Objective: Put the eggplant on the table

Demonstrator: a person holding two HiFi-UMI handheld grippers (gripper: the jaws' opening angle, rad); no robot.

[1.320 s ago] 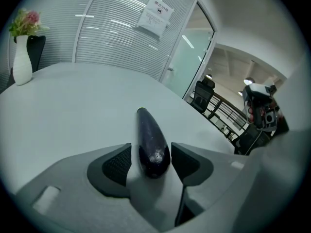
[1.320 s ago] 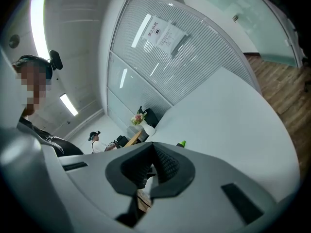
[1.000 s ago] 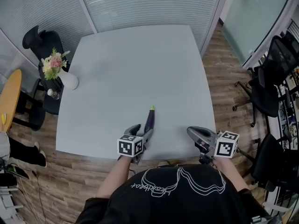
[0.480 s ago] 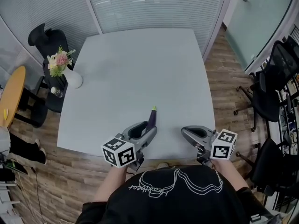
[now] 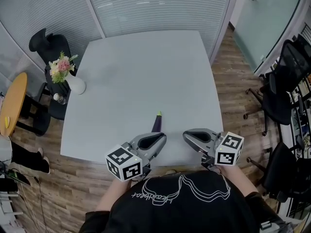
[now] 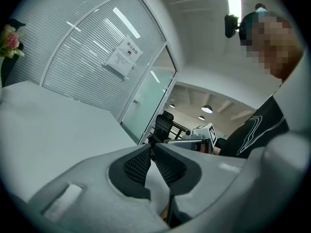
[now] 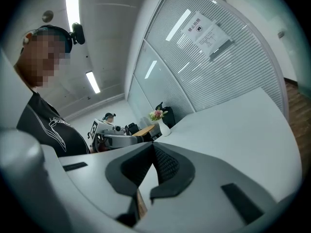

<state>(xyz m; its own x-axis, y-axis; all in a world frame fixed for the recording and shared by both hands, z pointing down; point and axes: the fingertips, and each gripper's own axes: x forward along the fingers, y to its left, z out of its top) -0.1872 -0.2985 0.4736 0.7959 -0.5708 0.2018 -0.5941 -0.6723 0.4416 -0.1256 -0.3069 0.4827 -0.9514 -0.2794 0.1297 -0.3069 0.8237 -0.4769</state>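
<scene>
The dark purple eggplant [image 5: 156, 124] with its green stem lies on the pale grey table [image 5: 146, 72] close to the near edge. Nothing touches it. My left gripper [image 5: 158, 140] hovers above the table edge just on the near side of the eggplant. Its jaws are closing, the fingertips nearly meet, and nothing is between them [image 6: 152, 147]. My right gripper [image 5: 189, 136] hangs to the right of the eggplant, shut and empty [image 7: 151, 147]. Each gripper shows in the other's view: the right gripper [image 6: 194, 139], the left gripper [image 7: 109, 130].
A white vase of flowers [image 5: 68, 76] stands at the table's left edge. A black chair [image 5: 43, 42] and a round yellow table [image 5: 12, 106] are to the left. Black office chairs [image 5: 282, 86] stand at the right on the wooden floor. Glass walls with blinds run behind the table.
My left gripper has let go of the eggplant, risen and drawn back toward me, and its jaws have closed. The eggplant stays on the table. The right gripper shifted slightly left and rolled.
</scene>
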